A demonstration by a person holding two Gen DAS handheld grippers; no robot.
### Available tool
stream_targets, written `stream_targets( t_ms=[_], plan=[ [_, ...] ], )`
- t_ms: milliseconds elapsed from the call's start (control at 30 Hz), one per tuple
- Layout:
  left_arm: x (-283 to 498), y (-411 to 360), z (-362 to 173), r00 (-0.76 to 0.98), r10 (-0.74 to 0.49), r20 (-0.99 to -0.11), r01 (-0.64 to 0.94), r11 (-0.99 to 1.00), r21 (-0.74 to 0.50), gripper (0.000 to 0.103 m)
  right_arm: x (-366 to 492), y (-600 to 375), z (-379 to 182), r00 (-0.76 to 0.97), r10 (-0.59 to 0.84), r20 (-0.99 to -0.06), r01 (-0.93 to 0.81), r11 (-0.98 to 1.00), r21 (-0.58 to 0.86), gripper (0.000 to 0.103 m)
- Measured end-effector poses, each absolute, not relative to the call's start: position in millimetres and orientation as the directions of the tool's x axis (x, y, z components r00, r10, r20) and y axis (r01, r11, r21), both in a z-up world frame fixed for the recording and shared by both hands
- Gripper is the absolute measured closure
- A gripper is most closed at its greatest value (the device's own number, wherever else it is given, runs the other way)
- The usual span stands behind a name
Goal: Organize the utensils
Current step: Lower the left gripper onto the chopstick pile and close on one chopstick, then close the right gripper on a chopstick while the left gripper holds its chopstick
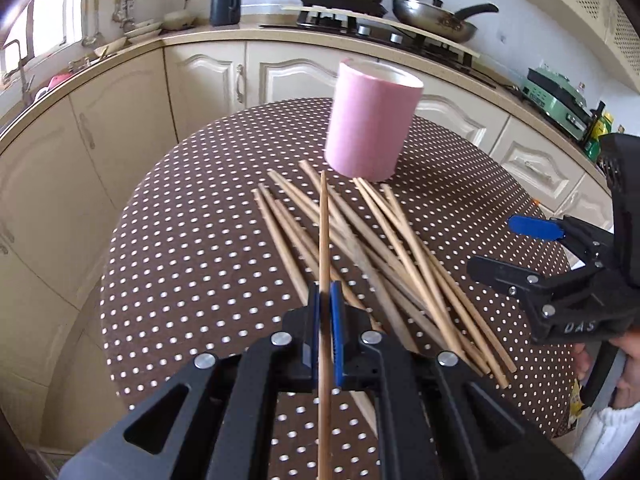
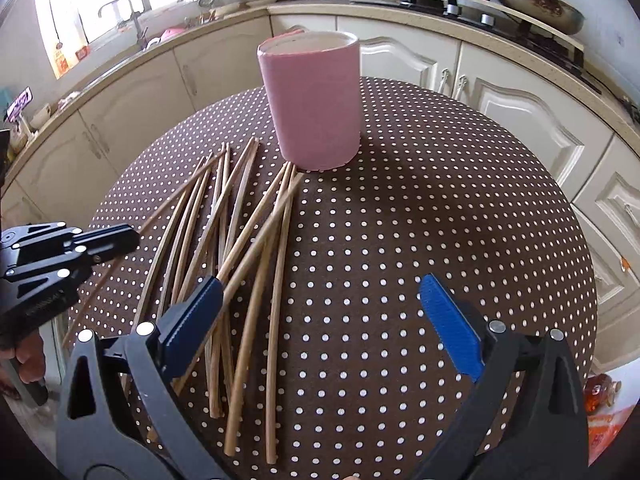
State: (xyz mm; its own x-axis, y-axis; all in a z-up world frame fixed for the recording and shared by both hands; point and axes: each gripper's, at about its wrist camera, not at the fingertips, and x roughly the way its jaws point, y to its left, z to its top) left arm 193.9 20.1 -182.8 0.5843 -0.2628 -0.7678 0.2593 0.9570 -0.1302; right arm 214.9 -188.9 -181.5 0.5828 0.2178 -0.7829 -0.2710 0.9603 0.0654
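Left gripper pinches one chopstick aimed at the pink holder — likely lining up a drop — while right gripper hangs wide open, empty, beside the scattered chopsticks.

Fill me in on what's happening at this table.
A person with a handheld gripper in each hand is sorting chopsticks. The left gripper is shut on one chopstick, lifted above the loose pile of chopsticks on the dotted tablecloth and pointing toward the pink cup. The right gripper is open, hovering over the near end of the pile and holding nothing. No chopsticks show above the cup's rim.
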Motion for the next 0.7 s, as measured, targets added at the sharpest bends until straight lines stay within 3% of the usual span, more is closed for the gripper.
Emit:
stream_targets(
  t_ms=[500, 700],
  plan=[
    [204, 75, -205, 0.563, -0.202, -0.802, 0.124, 0.979, -0.159, 0.097, 267, -179, -181, 0.435, 0.114, -0.893, -0.294, 0.956, -0.021, 0.035],
    [210, 74, -210, 0.552, -0.191, -0.812, 0.110, 0.982, -0.156, 0.097, 291, -181, -195, 0.353, 0.149, -0.924, -0.293, 0.955, 0.042, 0.062]
  ],
)
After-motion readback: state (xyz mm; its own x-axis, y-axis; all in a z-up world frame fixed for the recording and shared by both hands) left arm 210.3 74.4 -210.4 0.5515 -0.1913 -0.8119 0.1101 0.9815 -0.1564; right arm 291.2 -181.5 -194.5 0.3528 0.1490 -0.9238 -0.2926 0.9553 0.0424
